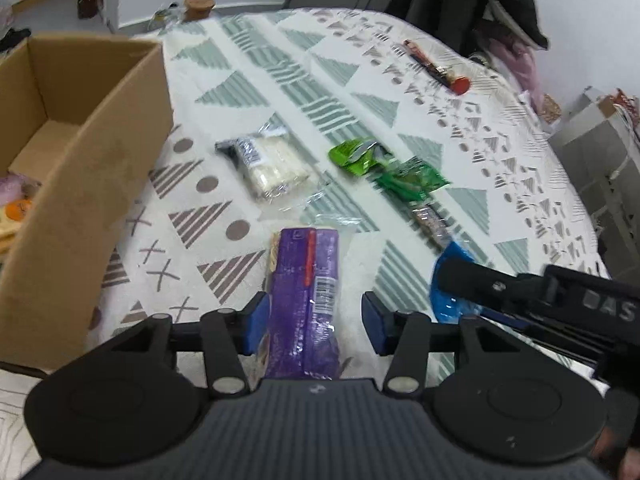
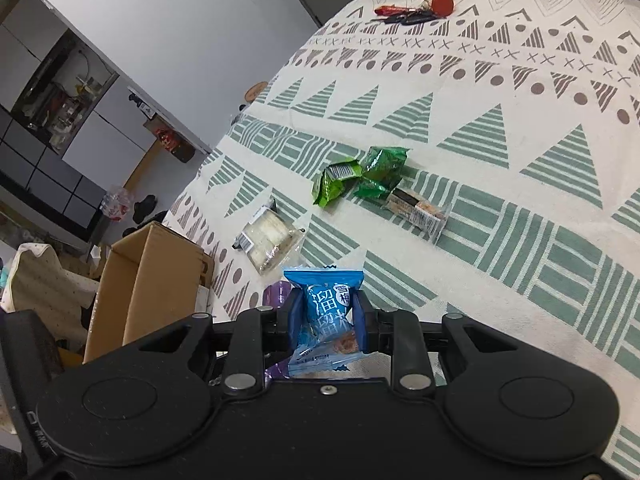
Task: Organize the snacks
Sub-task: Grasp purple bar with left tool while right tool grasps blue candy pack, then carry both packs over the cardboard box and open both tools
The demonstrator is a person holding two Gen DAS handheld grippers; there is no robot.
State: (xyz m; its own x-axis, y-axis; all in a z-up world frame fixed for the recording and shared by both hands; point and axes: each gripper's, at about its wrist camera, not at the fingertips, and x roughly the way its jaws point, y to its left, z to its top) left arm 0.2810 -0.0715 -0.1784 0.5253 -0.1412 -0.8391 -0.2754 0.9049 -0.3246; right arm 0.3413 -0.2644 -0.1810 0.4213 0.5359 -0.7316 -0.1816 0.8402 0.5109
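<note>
1. Mid-sorting: box at left on the table, open-topped, some snacks already inside at its near-left corner.
2. Left gripper over the purple pack; jaws spread, left pad at or near the pack's edge, right pad clear of it. No grip, pack lying on the cloth.
3. Right gripper pinching the blue packet, lifted off the table.
4. Next, likely: carrying the blue packet left to the box and letting go above it; closing squarely on the purple pack for a pickup.
5. Still loose farther off: white pack, green packets, a clear-wrapped bar.
6. Hard to read: box contents mostly cut off, motion blur on the far snacks, purple pack's near end hidden under the gripper body.
</note>
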